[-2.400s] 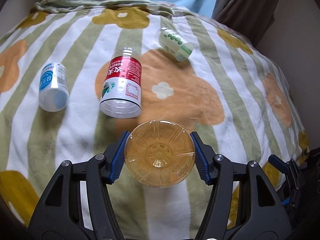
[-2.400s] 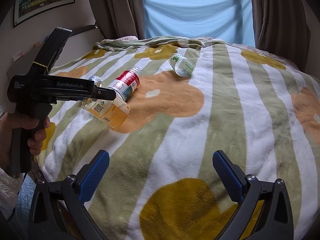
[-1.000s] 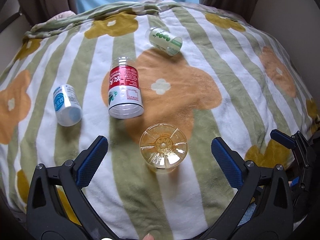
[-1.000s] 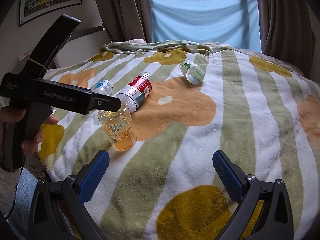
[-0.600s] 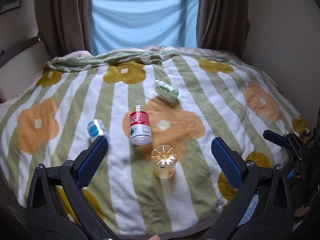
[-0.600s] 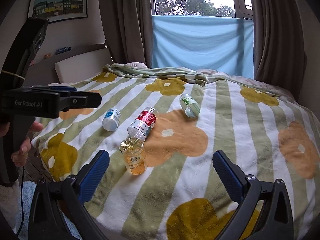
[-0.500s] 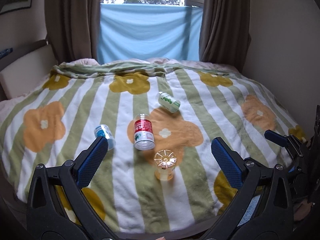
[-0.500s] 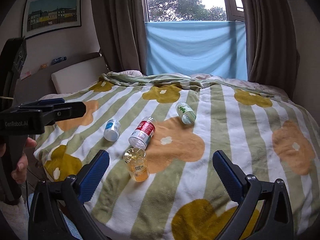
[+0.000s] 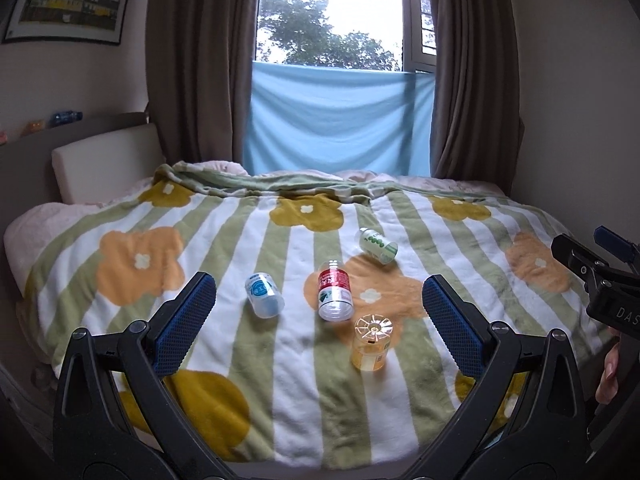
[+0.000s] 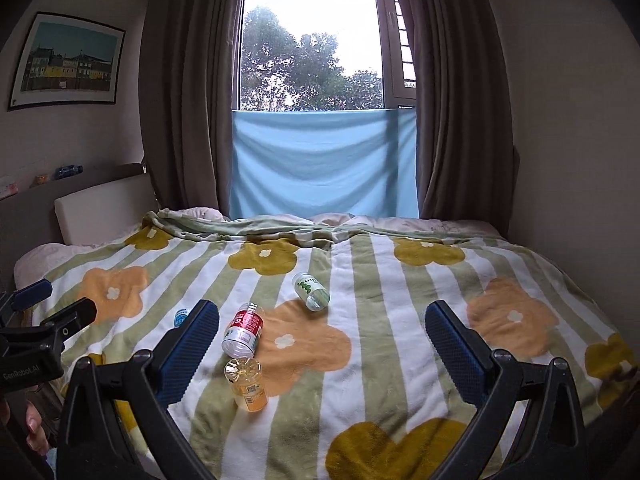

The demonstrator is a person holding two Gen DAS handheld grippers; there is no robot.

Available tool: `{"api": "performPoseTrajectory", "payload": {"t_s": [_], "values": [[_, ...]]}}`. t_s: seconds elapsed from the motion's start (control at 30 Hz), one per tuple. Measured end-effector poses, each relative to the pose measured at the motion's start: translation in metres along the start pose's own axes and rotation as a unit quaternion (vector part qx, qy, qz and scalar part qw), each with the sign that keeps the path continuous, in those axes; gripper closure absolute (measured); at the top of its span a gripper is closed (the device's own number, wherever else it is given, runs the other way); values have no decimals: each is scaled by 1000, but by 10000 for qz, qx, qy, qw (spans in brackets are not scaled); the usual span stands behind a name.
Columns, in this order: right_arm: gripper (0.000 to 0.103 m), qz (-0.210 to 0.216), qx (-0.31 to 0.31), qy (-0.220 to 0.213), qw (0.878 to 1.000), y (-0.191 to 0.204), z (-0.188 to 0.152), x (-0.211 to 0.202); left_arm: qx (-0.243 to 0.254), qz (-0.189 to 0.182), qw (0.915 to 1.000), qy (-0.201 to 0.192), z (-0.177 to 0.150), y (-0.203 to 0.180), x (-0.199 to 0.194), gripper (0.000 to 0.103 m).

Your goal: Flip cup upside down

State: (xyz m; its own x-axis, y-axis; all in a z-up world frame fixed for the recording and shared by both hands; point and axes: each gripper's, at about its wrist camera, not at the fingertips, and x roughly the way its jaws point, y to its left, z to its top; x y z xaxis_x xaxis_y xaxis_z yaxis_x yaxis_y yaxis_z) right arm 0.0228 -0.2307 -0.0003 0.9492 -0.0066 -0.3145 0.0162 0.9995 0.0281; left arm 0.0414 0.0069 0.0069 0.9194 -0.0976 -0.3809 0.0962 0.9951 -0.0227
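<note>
A clear amber plastic cup [image 9: 370, 342] stands upside down on the striped flower blanket [image 9: 280, 360], base up; it also shows in the right wrist view [image 10: 246, 384]. My left gripper [image 9: 320, 320] is open and empty, pulled well back from the bed. My right gripper [image 10: 322, 340] is open and empty, also held back from the bed. Each gripper's body shows at the edge of the other's view.
Three other cups lie on their sides on the blanket: red-labelled [image 9: 334, 295], blue-labelled [image 9: 263, 294], green-dotted [image 9: 377, 246]. A headboard [image 9: 104, 168] stands at the left, curtains and a window with a blue cloth [image 9: 340, 120] behind the bed.
My left gripper let go of the amber cup, leaving it standing base up, then opened wide. Both grippers drew back and up from the bed.
</note>
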Motion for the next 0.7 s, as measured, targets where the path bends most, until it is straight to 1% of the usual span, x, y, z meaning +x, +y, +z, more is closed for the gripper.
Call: {"api": "performPoseTrajectory", "payload": {"t_s": [0.13, 0.7], "values": [[0, -124, -12, -8, 9999, 1, -2, -2, 42, 33, 10000, -57, 0, 1, -1, 0], [0, -200, -25, -10, 9998, -3, 0, -3, 31, -2, 9999, -115, 0, -4, 1, 0]]}}
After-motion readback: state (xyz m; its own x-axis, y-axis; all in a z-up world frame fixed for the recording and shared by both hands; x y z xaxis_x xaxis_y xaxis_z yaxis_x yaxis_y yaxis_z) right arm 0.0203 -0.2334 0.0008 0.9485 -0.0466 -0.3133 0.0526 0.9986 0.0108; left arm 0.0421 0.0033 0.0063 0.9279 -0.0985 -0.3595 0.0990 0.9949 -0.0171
